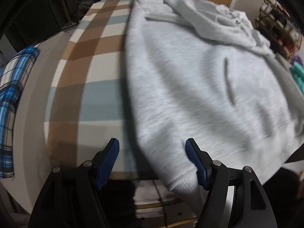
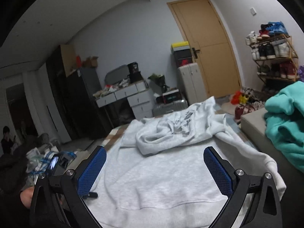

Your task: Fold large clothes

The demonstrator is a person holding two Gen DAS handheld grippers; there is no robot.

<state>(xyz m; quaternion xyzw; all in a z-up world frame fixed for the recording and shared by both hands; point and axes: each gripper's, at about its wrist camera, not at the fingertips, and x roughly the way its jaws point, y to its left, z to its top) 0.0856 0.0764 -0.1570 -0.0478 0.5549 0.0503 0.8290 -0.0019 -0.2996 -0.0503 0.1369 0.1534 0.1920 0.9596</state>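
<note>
A large light grey sweatshirt (image 1: 199, 87) lies spread on a checked bed cover (image 1: 89, 60), its upper part bunched and folded back at the far end. In the right wrist view the sweatshirt (image 2: 171, 174) shows its ribbed hem nearest me and a grey flower print on the bunched part. My left gripper (image 1: 152, 155) is open, its blue pads either side of the hem's left corner, not closed on it. My right gripper (image 2: 154, 168) is open and empty above the hem's middle.
A blue plaid cloth (image 1: 11, 98) lies left of the bed. A teal garment (image 2: 285, 121) sits on a grey surface to the right. Beyond the bed stand white drawers (image 2: 133, 98), a wooden door (image 2: 209, 45) and a shoe rack (image 2: 273, 57).
</note>
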